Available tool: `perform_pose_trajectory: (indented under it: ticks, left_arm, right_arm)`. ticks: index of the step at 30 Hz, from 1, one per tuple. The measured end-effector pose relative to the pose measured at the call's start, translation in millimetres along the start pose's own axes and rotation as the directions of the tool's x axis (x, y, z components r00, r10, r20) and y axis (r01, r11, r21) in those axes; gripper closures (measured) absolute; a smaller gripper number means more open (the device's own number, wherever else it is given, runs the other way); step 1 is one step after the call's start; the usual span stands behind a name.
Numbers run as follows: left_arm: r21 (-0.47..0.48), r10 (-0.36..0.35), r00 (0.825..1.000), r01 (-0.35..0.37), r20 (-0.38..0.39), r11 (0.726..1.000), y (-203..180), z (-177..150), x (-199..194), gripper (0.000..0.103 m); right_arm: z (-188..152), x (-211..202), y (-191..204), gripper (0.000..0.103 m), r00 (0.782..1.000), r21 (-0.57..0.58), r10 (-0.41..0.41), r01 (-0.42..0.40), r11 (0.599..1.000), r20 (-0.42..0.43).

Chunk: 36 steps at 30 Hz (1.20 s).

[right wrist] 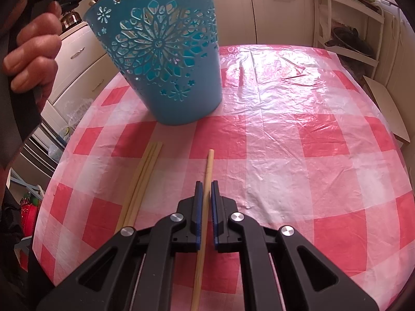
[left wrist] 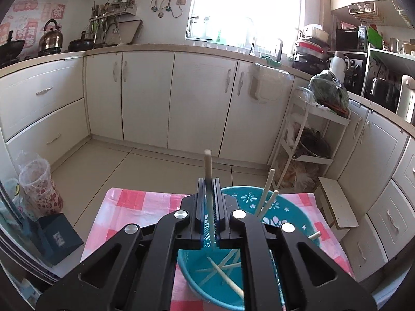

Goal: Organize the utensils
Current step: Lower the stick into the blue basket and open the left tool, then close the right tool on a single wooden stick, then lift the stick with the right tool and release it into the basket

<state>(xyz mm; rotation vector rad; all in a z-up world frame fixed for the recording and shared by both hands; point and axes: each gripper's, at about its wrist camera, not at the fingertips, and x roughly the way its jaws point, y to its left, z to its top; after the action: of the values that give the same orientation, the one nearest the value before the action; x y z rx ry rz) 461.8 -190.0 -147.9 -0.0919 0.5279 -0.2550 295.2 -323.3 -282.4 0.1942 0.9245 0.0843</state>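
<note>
My left gripper (left wrist: pixel 208 181) is shut on a pale wooden chopstick (left wrist: pixel 208 163) that stands nearly upright. It hangs over the open mouth of the teal cut-out utensil holder (left wrist: pixel 246 190). Several chopsticks (left wrist: pixel 267 191) lie inside or lean on the holder's rim. In the right wrist view the holder (right wrist: pixel 166 51) stands at the table's far left. My right gripper (right wrist: pixel 206 184) is shut on a single chopstick (right wrist: pixel 209 163) low over the cloth. Two more chopsticks (right wrist: pixel 145 176) lie side by side just to its left.
The table wears a red-and-white checked plastic cloth (right wrist: pixel 311 129). A person's hand (right wrist: pixel 33 51) grips the left tool's handle beside the holder. Beyond the table are a white shelf cart (left wrist: pixel 311 134), a small wooden stool (left wrist: pixel 337 202), cream cabinets (left wrist: pixel 147 98) and a floral bin (left wrist: pixel 39 186).
</note>
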Motion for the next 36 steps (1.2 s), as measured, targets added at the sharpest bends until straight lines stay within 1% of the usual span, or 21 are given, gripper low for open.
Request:
perform_pose_trajectory:
  ticks: [3,6,7,8,9,11,13,16,18,21,22,24,26,27,28,30,32,33,34,35,36]
  left_arm:
    - [0.004,0.005,1.0,-0.005,-0.011,1.0,7,-3,-7,0.092]
    - [-0.001,0.01,1.0,-0.01,0.001,1.0,16,-2,-22,0.076]
    - [-0.007,0.015,1.0,-0.015,0.009,1.0,20,-3,-29,0.069]
    - [-0.015,0.018,1.0,-0.018,0.018,1.0,24,-3,-36,0.063]
    - [-0.026,0.021,0.999,-0.02,0.026,0.999,29,-4,-44,0.061]
    - [-0.047,0.021,0.999,-0.02,0.029,0.999,38,-6,-57,0.055]
    - [-0.073,0.023,0.999,-0.022,0.022,0.997,49,-13,-69,0.051]
    - [-0.102,0.02,1.0,-0.02,0.0,0.995,61,-24,-82,0.048]
    - [-0.103,0.025,0.999,-0.027,-0.022,0.994,66,-35,-88,0.047]
    - [-0.091,0.031,0.998,-0.036,-0.062,0.995,70,-53,-95,0.047]
    - [-0.086,0.034,0.996,-0.041,-0.078,0.995,73,-61,-98,0.047]
    - [-0.09,0.037,0.993,-0.047,-0.111,0.995,79,-74,-102,0.046]
    - [-0.093,0.039,0.988,-0.054,-0.15,0.994,86,-90,-104,0.045]
    - [-0.093,0.04,0.985,-0.056,-0.168,0.994,89,-97,-104,0.045]
    - [-0.096,0.041,0.983,-0.059,-0.182,0.994,93,-103,-104,0.045]
    - [-0.112,0.036,0.978,-0.06,-0.205,0.992,98,-112,-106,0.045]
    - [-0.128,0.028,0.975,-0.057,-0.218,0.99,102,-117,-108,0.045]
    - [-0.132,0.025,0.976,-0.055,-0.218,0.99,103,-118,-110,0.045]
    - [-0.136,0.022,0.977,-0.052,-0.214,0.989,104,-119,-112,0.045]
    - [-0.137,0.02,0.977,-0.05,-0.211,0.989,104,-118,-114,0.045]
    - [-0.137,0.018,0.978,-0.047,-0.206,0.989,105,-118,-117,0.045]
  right_arm:
    - [0,0,-2,0.096,1.0,0.006,0.005,-0.005,1.0,0.0]
    - [0,0,-3,0.095,1.0,0.006,0.008,-0.008,1.0,-0.001]
    - [0,0,-3,0.094,1.0,0.007,0.018,-0.018,1.0,-0.002]
    - [0,-1,-3,0.088,1.0,0.008,0.03,-0.03,1.0,-0.004]
    - [0,-2,-2,0.081,0.999,0.006,0.037,-0.036,0.999,-0.005]
    - [-3,-4,3,0.074,1.0,-0.024,0.017,-0.017,1.0,-0.003]
    - [-5,-4,8,0.075,1.0,-0.061,-0.013,0.013,0.998,0.0]
    - [-6,-2,13,0.082,0.998,-0.098,-0.064,0.063,0.993,0.002]
    - [-7,-2,15,0.093,0.995,-0.124,-0.101,0.101,0.987,0.007]
    - [-8,-5,12,0.097,0.995,-0.103,-0.099,0.098,0.99,-0.004]
    - [-8,-6,6,0.097,0.997,-0.08,-0.083,0.082,0.993,-0.01]
    - [-8,-20,-2,0.098,1.0,-0.014,-0.006,0.006,1.0,0.011]
    - [-3,-44,-6,0.098,0.993,0.038,0.084,-0.088,0.995,0.082]
    - [1,-57,-9,0.097,0.983,0.061,0.132,-0.14,0.988,0.127]
    - [8,-72,-11,0.097,0.966,0.083,0.182,-0.2,0.976,0.183]
    - [29,-99,-9,0.097,0.928,0.094,0.23,-0.267,0.959,0.292]
    - [58,-127,1,0.097,0.877,0.064,0.244,-0.295,0.954,0.413]
    - [71,-135,6,0.097,0.853,0.048,0.245,-0.3,0.953,0.46]
    - [89,-145,14,0.097,0.821,0.031,0.243,-0.301,0.953,0.516]
    - [101,-150,18,0.097,0.797,0.024,0.233,-0.295,0.955,0.557]
    - [114,-154,24,0.097,0.769,0.013,0.222,-0.286,0.958,0.599]
